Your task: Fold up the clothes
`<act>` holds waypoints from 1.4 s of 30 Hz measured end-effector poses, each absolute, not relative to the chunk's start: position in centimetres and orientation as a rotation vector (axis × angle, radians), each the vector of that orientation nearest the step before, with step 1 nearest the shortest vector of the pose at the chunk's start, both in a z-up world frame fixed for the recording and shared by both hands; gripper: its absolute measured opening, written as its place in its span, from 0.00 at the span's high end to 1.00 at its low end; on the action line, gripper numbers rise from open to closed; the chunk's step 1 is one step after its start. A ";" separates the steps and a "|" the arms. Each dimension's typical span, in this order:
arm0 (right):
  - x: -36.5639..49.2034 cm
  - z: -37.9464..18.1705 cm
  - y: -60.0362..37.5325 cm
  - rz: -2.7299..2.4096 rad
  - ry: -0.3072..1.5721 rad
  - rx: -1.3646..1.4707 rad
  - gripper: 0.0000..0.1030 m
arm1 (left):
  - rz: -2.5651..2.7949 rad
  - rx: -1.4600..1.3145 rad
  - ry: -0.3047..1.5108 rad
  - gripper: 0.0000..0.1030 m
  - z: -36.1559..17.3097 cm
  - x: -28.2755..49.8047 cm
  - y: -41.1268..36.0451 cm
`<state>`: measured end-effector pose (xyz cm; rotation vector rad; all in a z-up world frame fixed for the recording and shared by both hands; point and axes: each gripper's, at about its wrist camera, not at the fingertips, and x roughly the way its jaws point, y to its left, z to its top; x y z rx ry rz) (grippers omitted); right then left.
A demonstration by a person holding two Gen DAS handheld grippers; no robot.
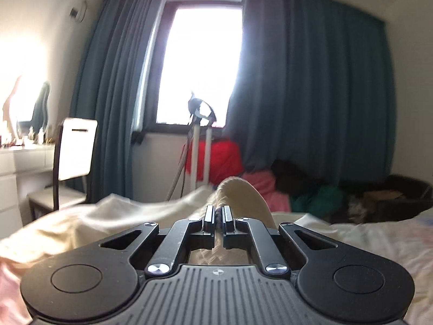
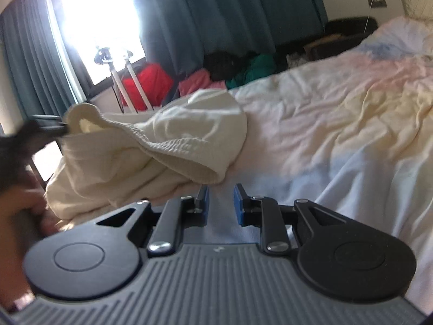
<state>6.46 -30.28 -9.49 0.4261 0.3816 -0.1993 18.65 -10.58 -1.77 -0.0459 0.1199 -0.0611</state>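
Pinching the cream garment (image 1: pixel 238 192) in our left gripper (image 1: pixel 218 212), we hold our right gripper (image 2: pixel 221 192) parted, empty, just below its ribbed hem.

Open bedsheet (image 2: pixel 338 113) ahead and right of right gripper (image 2: pixel 221 203): free passage. Cream garment (image 2: pixel 167 140) heaped left, blocks that side. Left gripper (image 1: pixel 217 220) faces chair (image 1: pixel 74 151), stand (image 1: pixel 201 149).
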 end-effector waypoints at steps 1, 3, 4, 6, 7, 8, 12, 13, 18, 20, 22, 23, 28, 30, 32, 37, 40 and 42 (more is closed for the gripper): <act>6.1 -9.2 -30.1 -0.194 0.373 0.419 0.77 | -0.081 -0.044 0.118 0.96 -1.0 17.1 -10.1; 5.2 -8.4 -29.6 -0.180 0.347 0.402 0.77 | -0.121 -0.040 0.115 0.97 0.4 13.6 -8.6; 4.7 -8.1 -29.3 -0.175 0.333 0.387 0.77 | -0.137 -0.034 0.117 0.97 0.8 11.7 -7.6; 3.8 -7.3 -28.8 -0.163 0.312 0.361 0.77 | -0.166 -0.023 0.126 0.97 1.3 8.6 -5.9; 3.2 -6.9 -28.4 -0.152 0.304 0.352 0.77 | -0.175 -0.019 0.136 0.97 1.4 7.2 -5.0; 2.7 -6.5 -28.1 -0.138 0.304 0.348 0.77 | -0.179 -0.016 0.150 0.97 1.4 5.8 -4.0; 0.6 -5.5 -26.6 -0.058 0.333 0.352 0.77 | -0.103 0.055 0.171 1.00 0.7 2.1 0.4; 0.2 -5.4 -26.1 -0.038 0.350 0.353 0.77 | -0.074 0.076 0.178 1.00 0.5 1.4 1.8; 0.8 -6.5 -23.0 0.011 0.463 0.261 0.75 | -0.059 0.001 0.374 1.00 -2.5 2.4 7.7; 1.9 -7.3 -22.4 -0.006 0.513 0.246 0.75 | -0.110 -0.001 0.401 0.99 -3.6 2.9 8.1; 2.9 -8.1 -22.0 -0.021 0.542 0.241 0.75 | -0.163 -0.004 0.426 0.97 -4.5 3.5 8.2; 3.3 -8.5 -22.0 -0.036 0.551 0.231 0.69 | -0.187 -0.011 0.437 0.93 -4.7 3.8 7.9; 6.0 -10.7 -22.7 -0.122 0.573 0.198 0.47 | -0.255 -0.013 0.471 0.69 -6.9 5.5 4.9; 7.4 -11.5 -23.1 -0.128 0.575 0.199 0.47 | -0.269 -0.015 0.488 0.64 -7.7 6.2 3.8; 8.8 -12.3 -23.3 -0.122 0.570 0.195 0.47 | -0.261 -0.042 0.508 0.62 -8.3 7.0 3.6; 11.8 -14.0 -24.7 -0.148 0.546 0.251 0.71 | -0.262 -0.091 0.556 0.61 -9.2 7.6 3.5; 11.8 -13.6 -26.2 -0.159 0.495 0.338 0.88 | -0.269 -0.078 0.565 0.60 -10.1 8.0 2.8; 10.9 -12.0 -26.3 -0.181 0.445 0.328 0.89 | -0.289 -0.084 0.570 0.59 -10.5 8.2 2.4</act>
